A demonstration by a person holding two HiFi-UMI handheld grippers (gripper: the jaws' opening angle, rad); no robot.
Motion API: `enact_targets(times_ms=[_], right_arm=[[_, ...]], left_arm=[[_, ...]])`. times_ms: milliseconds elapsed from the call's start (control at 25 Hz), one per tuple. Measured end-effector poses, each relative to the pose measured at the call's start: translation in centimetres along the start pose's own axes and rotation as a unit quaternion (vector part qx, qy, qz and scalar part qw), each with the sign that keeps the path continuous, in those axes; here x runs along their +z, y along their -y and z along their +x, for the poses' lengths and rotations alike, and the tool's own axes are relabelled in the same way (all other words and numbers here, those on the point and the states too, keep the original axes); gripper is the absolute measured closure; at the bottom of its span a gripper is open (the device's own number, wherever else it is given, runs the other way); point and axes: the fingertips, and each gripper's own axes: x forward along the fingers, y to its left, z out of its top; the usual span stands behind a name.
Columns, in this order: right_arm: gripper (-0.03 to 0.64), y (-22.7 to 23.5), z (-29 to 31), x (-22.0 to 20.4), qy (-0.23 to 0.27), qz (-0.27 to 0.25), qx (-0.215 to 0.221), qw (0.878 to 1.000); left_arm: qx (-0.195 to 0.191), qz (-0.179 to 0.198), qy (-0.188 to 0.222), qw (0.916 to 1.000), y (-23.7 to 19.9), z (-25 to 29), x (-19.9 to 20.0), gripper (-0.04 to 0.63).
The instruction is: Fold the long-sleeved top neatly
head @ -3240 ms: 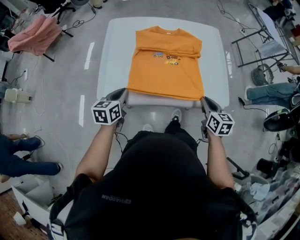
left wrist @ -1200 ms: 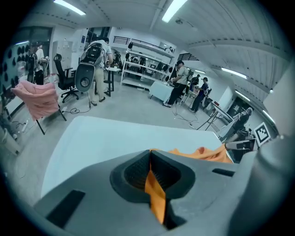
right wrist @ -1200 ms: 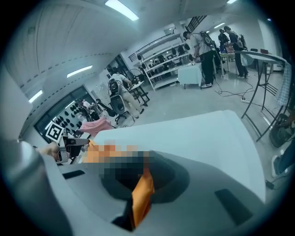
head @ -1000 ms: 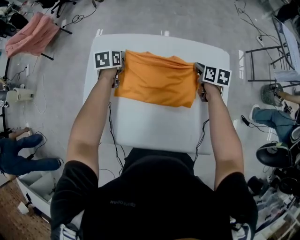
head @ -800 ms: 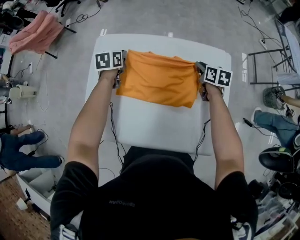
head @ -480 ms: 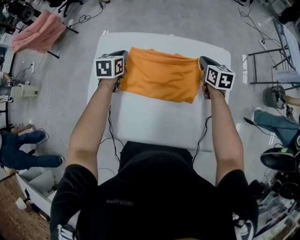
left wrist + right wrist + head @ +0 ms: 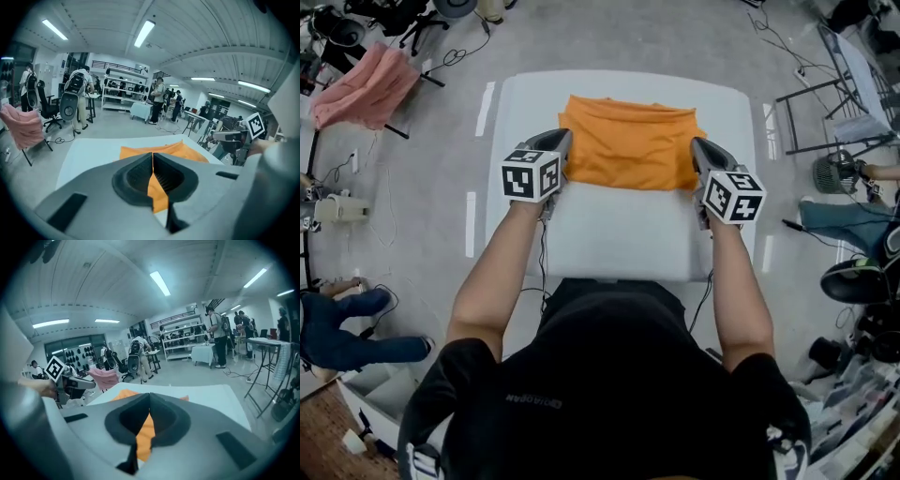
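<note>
The long-sleeved top lies on the far half of the white worktop as a compact orange rectangle. Its sleeves are out of sight, apparently tucked inside, and its near edge runs straight across. The upper layer shows soft ripples, and the far edge looks slightly uneven, so the fold is probably done but not yet smoothed. The near half of the worktop is bare, probably because the garment has been doubled away from the person.

The left gripper sits just beside the top's near left corner and the right gripper just beside the near right corner. That symmetry suits a fold made with one corner carried on each side.

In each gripper's own view the jaws are pressed together. Orange shows only through the slit under the tips, as cloth lying on the worktop beyond, not fabric pinched in the pads. The right jaws have just been closing, with nothing between them. Both grippers slope gently downward and appear to sit above the cloth, not on it, as though done with this fold.

Off the worktop, a pink cloth hangs over a stand on the floor, well clear of the work.
</note>
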Motion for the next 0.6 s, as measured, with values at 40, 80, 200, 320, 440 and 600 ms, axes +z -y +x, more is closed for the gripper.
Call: enact_targets(times_ms=[40,80,200,320,440,600], right_arm=[[0.612,-0.8,-0.8,-0.5,0.002,0.000,-0.006,1.000],[0.612,-1.6,-1.6,-1.0,0.003,0.001,-0.013,1.000],[0.612,-3.5,-3.7,-2.6,0.007,0.015,-0.036,0.999],[0.612,-4.3,-4.9,-4.5,0.004,0.031,-0.064,0.997],[0.612,-3.9,-5.7,-6.1,-0.001,0.044,-0.091,0.995],[0.612,-1.9,-6.7,-8.1,-0.012,0.057,-0.116,0.992]], left_arm=[[-0.007,0.001,0.001,1.0000,0.2,-0.6,-0.4,0.586],[-0.015,0.002,0.001,0.9999,0.4,-1.3,-0.8,0.586],[-0.041,0.014,-0.001,0.9991,0.8,-3.3,-1.9,0.586],[-0.063,0.033,-0.011,0.9974,1.0,-5.0,-3.3,0.586],[-0.083,0.054,-0.027,0.9947,1.4,-6.3,-4.9,0.586],[-0.090,0.071,-0.042,0.9925,2.3,-7.1,-7.4,0.586]])
